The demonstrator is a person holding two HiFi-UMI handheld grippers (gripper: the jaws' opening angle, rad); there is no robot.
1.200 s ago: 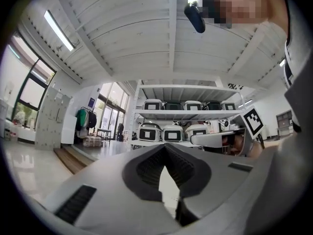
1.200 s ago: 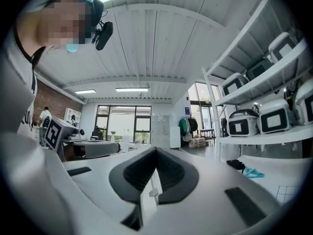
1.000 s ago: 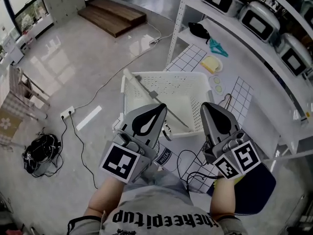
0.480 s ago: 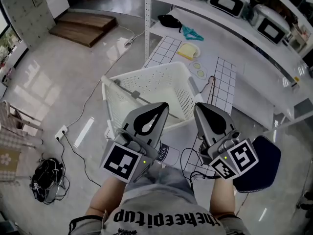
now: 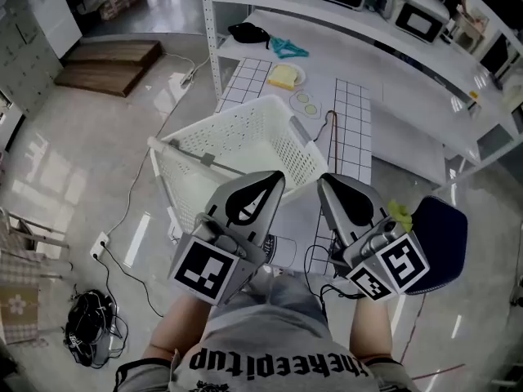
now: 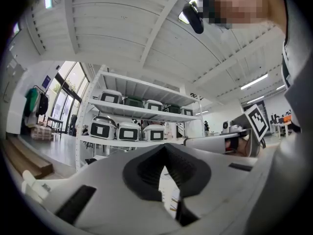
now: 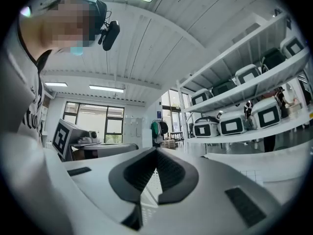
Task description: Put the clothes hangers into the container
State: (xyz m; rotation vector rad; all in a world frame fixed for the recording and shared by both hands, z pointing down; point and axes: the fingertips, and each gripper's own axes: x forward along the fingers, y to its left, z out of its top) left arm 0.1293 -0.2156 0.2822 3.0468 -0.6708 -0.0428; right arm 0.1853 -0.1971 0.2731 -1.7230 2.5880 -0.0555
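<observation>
Clothes hanger (image 5: 330,137) lies on the grid mat (image 5: 356,113), just right of the basket (image 5: 278,145), long axis near-to-far. Right gripper (image 5: 324,183) is nearer than left gripper (image 5: 276,178); both are clenched and empty.

The left gripper (image 5: 274,178) and right gripper (image 5: 325,182) hover beside the white basket (image 5: 260,137).

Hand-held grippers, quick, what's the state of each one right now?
Left hand-held gripper: closed, holding nothing.
Right hand-held gripper: closed, holding nothing.
</observation>
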